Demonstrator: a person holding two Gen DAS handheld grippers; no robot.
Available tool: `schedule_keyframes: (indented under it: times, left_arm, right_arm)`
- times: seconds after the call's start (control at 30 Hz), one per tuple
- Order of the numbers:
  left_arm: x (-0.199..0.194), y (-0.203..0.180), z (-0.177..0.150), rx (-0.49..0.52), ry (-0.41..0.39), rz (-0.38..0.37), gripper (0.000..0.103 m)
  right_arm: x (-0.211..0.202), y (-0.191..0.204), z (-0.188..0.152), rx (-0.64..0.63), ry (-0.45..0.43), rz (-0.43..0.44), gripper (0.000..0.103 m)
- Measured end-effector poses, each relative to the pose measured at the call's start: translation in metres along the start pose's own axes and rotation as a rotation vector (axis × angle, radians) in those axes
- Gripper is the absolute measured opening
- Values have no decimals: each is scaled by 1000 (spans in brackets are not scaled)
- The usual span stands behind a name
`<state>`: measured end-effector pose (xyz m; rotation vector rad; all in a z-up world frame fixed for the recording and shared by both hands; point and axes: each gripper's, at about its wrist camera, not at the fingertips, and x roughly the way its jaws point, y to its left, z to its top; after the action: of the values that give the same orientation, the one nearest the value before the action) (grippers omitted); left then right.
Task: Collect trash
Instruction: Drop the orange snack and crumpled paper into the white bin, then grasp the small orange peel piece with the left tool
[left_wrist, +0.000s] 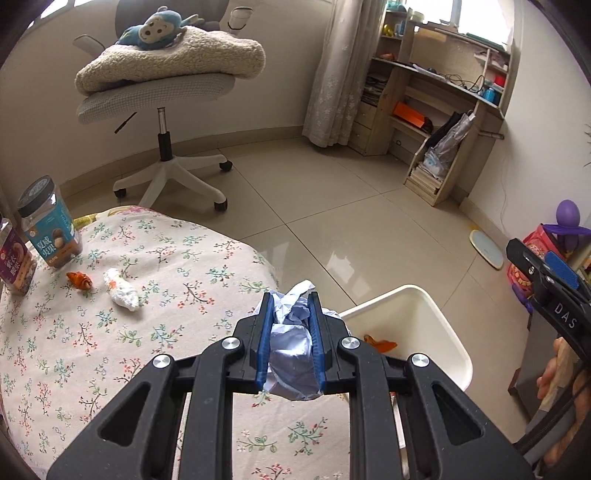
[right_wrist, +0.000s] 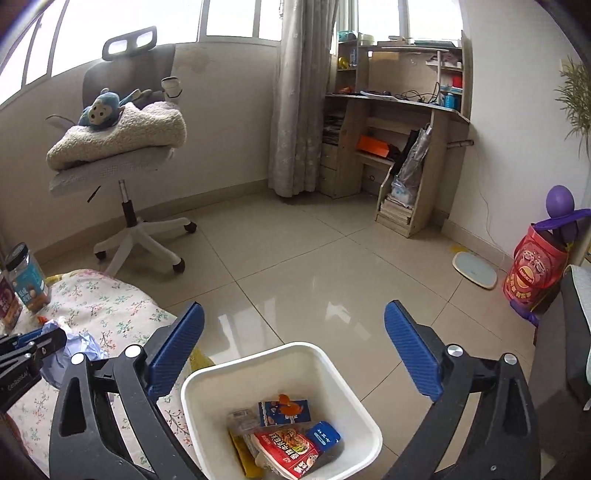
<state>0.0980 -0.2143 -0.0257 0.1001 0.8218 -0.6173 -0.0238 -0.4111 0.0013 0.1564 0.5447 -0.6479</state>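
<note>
black right tool (left_wrist: 546, 280) reads "das" in white letters.

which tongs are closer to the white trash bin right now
Right. The right tongs hang open directly above the white trash bin; the left tongs are off to its side over the floral bedspread, shut on a crumpled blue paper wad.

Soft daylight fills both views, coming from the windows (right_wrist: 129, 33) along the top of the frame, which are blown out to white. The glossy floor tiles (right_wrist: 314, 291) carry pale reflections at mid-frame. Shadows are faint. Fisheye distortion bends the walls, with dark vignetting in the corners. Focus is sharp throughout.
</note>
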Motion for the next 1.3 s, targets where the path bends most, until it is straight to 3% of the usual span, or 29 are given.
schedule_keyframes:
  times: [0.27,0.33,0.4,0.47,0.53,0.73,0.93,1.0,1.13,1.3]
  left_arm:
    - [26,-63,8,13,34,-117,19]
    - [34,-77,9,-2,53,-181,19]
    - [46,-87,9,-39,94,-269,29]
    - [57,-89,7,-95,142,-338,52]
    - [62,-89,5,-121,164,-353,53]
    - [47,-74,5,-59,87,-186,56]
    - [17,-40,15,-5,-59,28,71]
    - [8,-25,18,-3,-95,86,78]
    - [-4,5,19,-15,-161,224,83]
    - [-9,48,18,-76,-170,317,88]
  right_arm:
    - [2,-43,10,153,-33,-49,96]
    - [2,-50,9,184,-39,-64,96]
    - [2,-57,10,212,-43,-72,96]
    - [2,-61,10,230,-47,-76,96]
    - [2,-61,9,239,-47,-78,96]
    - [5,-37,7,172,-30,-71,96]
    - [7,9,4,69,-23,-68,96]
    - [7,27,3,40,-22,-55,96]
    - [5,62,0,-18,-52,-56,96]
    - [11,103,-3,-49,-24,-2,96]
